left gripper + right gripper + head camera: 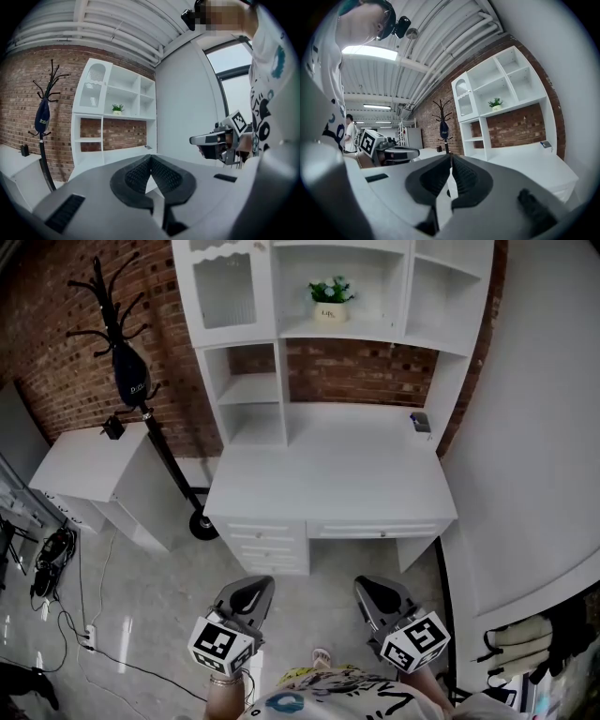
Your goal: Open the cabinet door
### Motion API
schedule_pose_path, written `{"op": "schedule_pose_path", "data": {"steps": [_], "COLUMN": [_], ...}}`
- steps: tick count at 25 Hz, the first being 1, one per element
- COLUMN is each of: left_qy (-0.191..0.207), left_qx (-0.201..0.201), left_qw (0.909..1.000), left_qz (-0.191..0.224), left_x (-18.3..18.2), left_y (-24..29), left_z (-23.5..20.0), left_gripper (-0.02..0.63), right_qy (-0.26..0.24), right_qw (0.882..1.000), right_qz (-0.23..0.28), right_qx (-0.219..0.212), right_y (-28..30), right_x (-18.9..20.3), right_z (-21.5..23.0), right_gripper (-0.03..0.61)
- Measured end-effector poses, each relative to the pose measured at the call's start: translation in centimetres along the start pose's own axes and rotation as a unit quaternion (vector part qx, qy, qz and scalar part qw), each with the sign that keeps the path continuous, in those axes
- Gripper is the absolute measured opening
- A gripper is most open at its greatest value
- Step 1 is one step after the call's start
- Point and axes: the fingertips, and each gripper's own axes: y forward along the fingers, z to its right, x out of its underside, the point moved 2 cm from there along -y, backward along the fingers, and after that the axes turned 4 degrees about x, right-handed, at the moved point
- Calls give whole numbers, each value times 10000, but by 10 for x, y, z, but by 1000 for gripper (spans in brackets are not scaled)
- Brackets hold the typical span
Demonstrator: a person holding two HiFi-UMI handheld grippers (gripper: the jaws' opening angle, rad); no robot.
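Cabinet door [225, 292]: a single white framed leaf with an arch-topped pane, ribbed and translucent. It occupies the upper left compartment of the white hutch [281, 381] that stands on the desk [328, 479], at about 11 o'clock from the centre of the head view. The door is closed and upright, flush with the hutch front. In the left gripper view the door [91, 89] lies at 10 o'clock. In the right gripper view the door [465, 100] lies at 1 o'clock (seen obliquely). The handle is too small to make out.
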Motion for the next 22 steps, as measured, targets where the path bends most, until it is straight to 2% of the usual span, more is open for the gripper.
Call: {"op": "schedule_pose_path", "data": {"steps": [8, 16, 22], "left_qy": [-77, -193, -152], "left_qx": [-73, -166, 126], "left_qw": [9999, 9996, 9998], "left_qz": [-115, -143, -103], "left_x": [7, 15, 5], "left_y": [18, 20, 34], "left_z": [-18, -52, -83], "left_gripper": [14, 14, 14], "right_qy": [428, 318, 270], "right_qw": [9989, 9993, 9993], "right_qz": [93, 6, -65], "right_qx": [-140, -216, -242], "right_y": [30, 64, 106], "right_x": [-7, -8, -17], "right_z": [21, 19, 10], "right_gripper": [29, 29, 29]}}
